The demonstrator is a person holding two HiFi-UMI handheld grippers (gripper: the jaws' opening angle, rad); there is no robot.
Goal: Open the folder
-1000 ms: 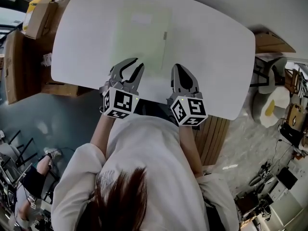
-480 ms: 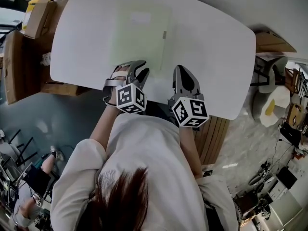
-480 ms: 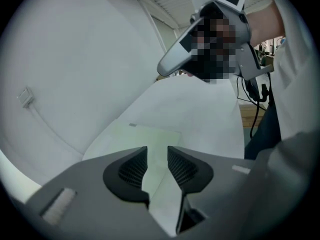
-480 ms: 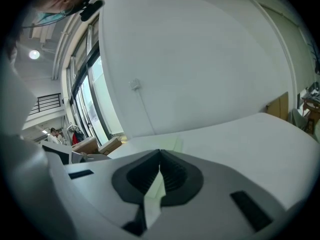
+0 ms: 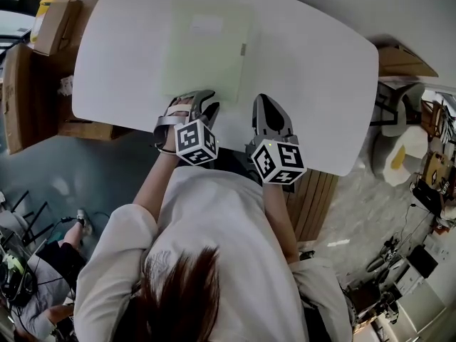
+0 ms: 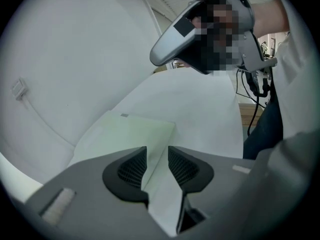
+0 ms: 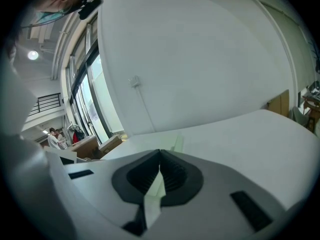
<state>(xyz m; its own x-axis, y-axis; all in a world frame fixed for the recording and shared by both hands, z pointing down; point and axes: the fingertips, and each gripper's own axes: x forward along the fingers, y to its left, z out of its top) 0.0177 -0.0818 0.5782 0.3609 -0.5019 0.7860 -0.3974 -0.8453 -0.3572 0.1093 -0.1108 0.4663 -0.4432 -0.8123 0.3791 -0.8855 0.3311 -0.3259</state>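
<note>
A pale green folder (image 5: 206,48) lies flat and closed on the white table (image 5: 313,84), with a small grey tab (image 5: 243,50) on its right edge. My left gripper (image 5: 201,100) is rolled on its side at the folder's near edge and tilts downward. Its jaws are opening. In the left gripper view the folder (image 6: 125,134) shows through the gap of the left gripper (image 6: 156,156), and the pads do not press on it. My right gripper (image 5: 267,100) hovers over the table's near edge, right of the folder. This right gripper (image 7: 160,156) is shut on nothing.
Cardboard boxes (image 5: 57,27) and a wooden unit (image 5: 21,98) stand left of the table. A chair (image 5: 399,155) and clutter are at the right. The person's body fills the space at the table's near edge.
My left gripper has rolled onto its side and sunk toward the folder's near edge, shifting a little right. The right gripper has stayed put.
</note>
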